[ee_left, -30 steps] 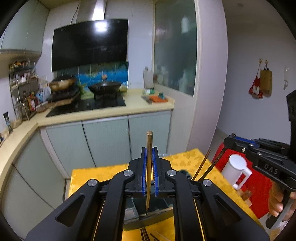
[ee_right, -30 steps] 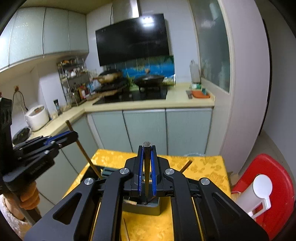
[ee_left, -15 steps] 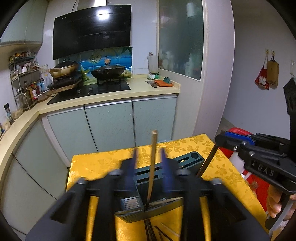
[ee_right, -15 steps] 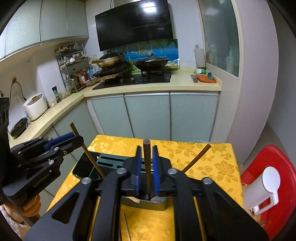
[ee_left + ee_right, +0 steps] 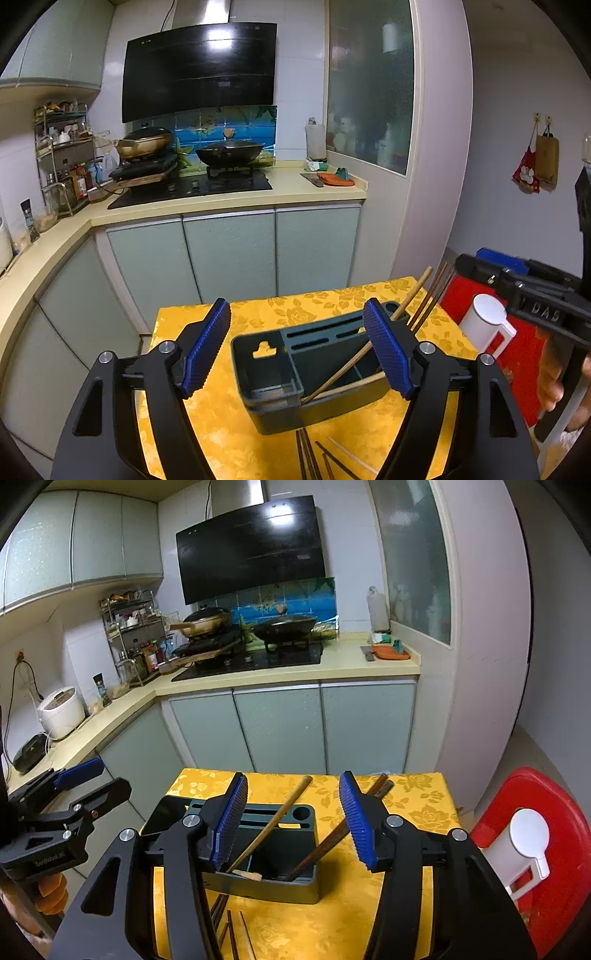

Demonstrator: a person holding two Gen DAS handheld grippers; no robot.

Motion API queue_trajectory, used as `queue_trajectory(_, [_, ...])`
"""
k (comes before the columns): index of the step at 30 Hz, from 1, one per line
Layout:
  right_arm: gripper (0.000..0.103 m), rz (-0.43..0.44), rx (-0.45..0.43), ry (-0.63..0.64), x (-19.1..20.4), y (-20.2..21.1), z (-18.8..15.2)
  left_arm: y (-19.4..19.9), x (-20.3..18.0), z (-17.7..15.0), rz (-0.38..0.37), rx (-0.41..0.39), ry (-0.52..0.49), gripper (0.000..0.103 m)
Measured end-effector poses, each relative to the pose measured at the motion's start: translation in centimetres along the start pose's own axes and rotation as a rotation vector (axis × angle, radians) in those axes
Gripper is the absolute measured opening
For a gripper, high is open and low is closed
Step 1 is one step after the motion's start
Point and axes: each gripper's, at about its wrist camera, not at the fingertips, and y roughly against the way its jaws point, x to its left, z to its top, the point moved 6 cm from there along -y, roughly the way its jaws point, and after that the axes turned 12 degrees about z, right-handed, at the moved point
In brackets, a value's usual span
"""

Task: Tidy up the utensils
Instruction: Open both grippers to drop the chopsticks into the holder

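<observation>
Right now both hand-held grippers hang over a dark teal plastic utensil holder (image 5: pixel 295 373) that stands on a small table covered in a yellow floral cloth (image 5: pixel 236 435).

From the left wrist camera, the left gripper (image 5: pixel 297 352) fills the lower half of the frame, its blue ribbed pads (image 5: pixel 205 349) spread wide and opening further — nothing pressed between them. The holder sits at centre frame between the pads. A light bamboo chopstick (image 5: pixel 369 347) leans in its right compartment, tip toward the upper right, with darker brown chopsticks (image 5: pixel 430 297) slanting just beside it. More loose chopsticks (image 5: pixel 317 458) lie flat on the cloth at the bottom edge, in front of the holder. At the right of the frame the right gripper (image 5: pixel 491 264) shows from the side, with a hand (image 5: pixel 561 384) on its grip.

From the right wrist camera, the right gripper's jaws are parting too and are clear of the chopsticks, which lean in the holder (image 5: pixel 266 853) behind them. The left gripper (image 5: pixel 92 779) reaches in from the left edge. A white lidded plastic cup (image 5: pixel 517 845) stands on a red plastic stool (image 5: pixel 554 886) at the lower right.
</observation>
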Motion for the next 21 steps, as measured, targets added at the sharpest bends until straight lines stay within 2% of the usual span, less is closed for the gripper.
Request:
queue_trajectory(3, [0.057,-0.027,-0.021,0.025,0.1,0.9,-0.9,0.9,0.2,-1.2,0.033,-0.023,-0.012,0.075])
queue_trajectory(8, [0.06,-0.078,-0.043,0.066,0.0,2.1,-3.4,2.4,0.3,-4.3,0.065,-0.041,-0.031,0.076])
queue_trajectory(14, [0.06,-0.103,-0.032,0.073,-0.2,2.6,-6.6,2.8,0.6,-7.5,0.091,-0.013,-0.055,0.076])
queue_trajectory(21, [0.061,-0.107,0.011,0.042,-0.7,2.4,-10.4,3.3,1.2,-10.0,0.094,0.01,-0.034,0.076])
